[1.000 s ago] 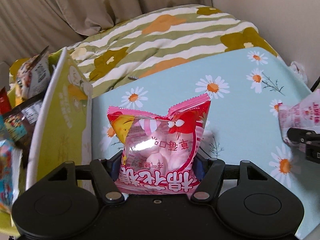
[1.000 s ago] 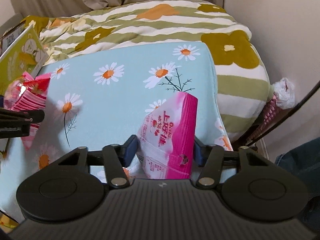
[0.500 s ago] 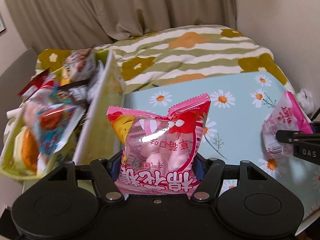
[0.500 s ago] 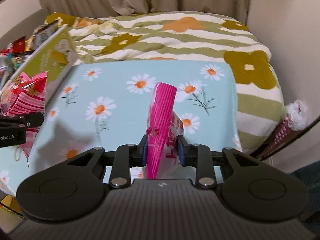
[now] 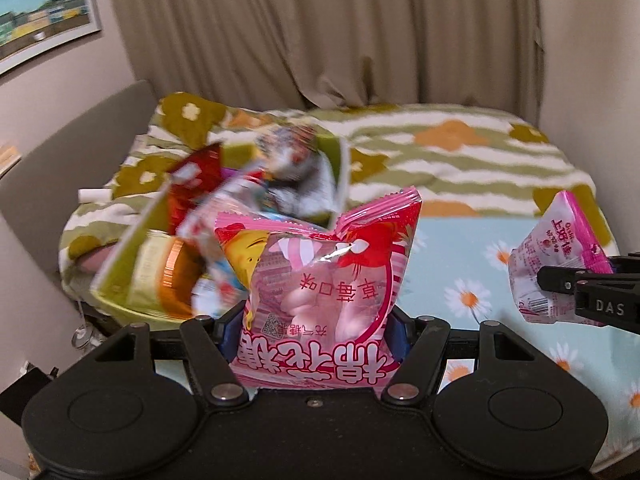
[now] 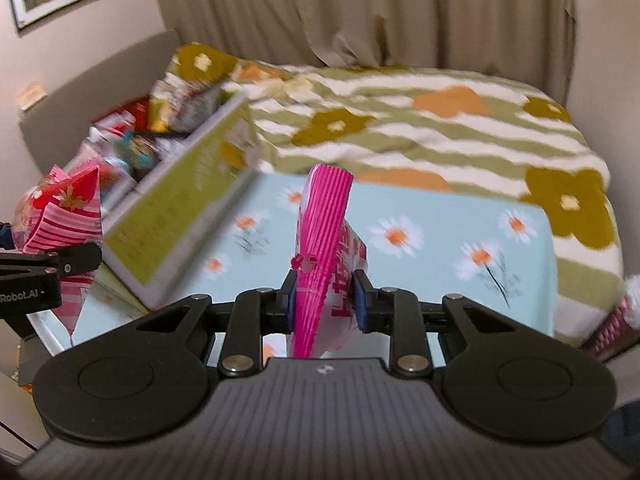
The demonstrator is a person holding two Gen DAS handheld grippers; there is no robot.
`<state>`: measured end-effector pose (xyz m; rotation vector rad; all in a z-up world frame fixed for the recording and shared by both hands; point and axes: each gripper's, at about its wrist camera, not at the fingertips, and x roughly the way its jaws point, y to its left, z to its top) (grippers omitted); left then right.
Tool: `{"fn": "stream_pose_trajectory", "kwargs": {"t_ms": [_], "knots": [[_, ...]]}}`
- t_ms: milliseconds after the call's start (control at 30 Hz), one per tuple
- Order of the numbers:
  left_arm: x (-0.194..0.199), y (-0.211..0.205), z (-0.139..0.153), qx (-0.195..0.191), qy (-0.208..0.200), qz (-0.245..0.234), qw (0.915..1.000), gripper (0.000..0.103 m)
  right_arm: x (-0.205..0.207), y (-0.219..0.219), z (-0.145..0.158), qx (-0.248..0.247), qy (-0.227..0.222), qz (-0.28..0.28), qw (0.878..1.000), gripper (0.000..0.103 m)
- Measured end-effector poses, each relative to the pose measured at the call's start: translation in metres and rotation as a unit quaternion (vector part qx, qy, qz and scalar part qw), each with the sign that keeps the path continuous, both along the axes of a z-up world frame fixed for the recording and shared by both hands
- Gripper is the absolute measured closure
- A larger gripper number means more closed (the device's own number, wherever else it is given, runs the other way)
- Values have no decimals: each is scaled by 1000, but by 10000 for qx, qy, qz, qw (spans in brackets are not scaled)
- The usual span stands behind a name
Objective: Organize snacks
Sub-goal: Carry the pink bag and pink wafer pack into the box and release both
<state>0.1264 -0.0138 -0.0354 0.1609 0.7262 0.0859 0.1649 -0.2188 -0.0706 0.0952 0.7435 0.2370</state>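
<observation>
Both tongs are holding snack bags up in the air. Left tongs [image 5: 316, 332] squeeze the bottom of a pink marshmallow bag [image 5: 324, 280], and the bag stands straight up between the fingers, its long way going up and away from the tongs, its crimped top pointing at the curtain. Its writing looks upside down. Right tongs [image 6: 322, 302] are pinched narrow on a small pink packet [image 6: 324, 248], which is turned edge-on, its thin side facing back and its long way also pointing up.

Ahead and to the left of the left tongs sits the green snack box [image 5: 136, 280], already stuffed with bags (some poke up over the rim). I think that is where things could go wrong: a puffy bag pushed onto that heap might slide off or knock another snack out. The marshmallow bag is only held at its bottom, so it could flop or slip. The two tongs are near each other, so they might bump.
</observation>
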Motion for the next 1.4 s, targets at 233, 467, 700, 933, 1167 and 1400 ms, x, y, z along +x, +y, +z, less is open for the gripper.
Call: {"fn": "stream_pose_trajectory", "kwargs": {"t_ms": [233,467,700,933,1167,1400], "knots": [[12,57,33,-153,-293,220,9992,32,14,45,49,264,-424,338,9982,62],[51,116,59,-207,-392,124,9989,32,42,100,91,612,-685,433,9948,62],[102,159,59,-317,-214,-236,9990,31,86,161,115,721,-868,316,9931,62],[136,176,46,-370,35,-933,9949,0,119,202,114,773,-807,-73,9937,62],[124,203,38,-738,127,-1036,9918,0,127,222,107,694,-694,-309,9947,62],[124,230,42,-861,95,-913,9921,0,140,243,109,757,-649,-231,9947,62]]}}
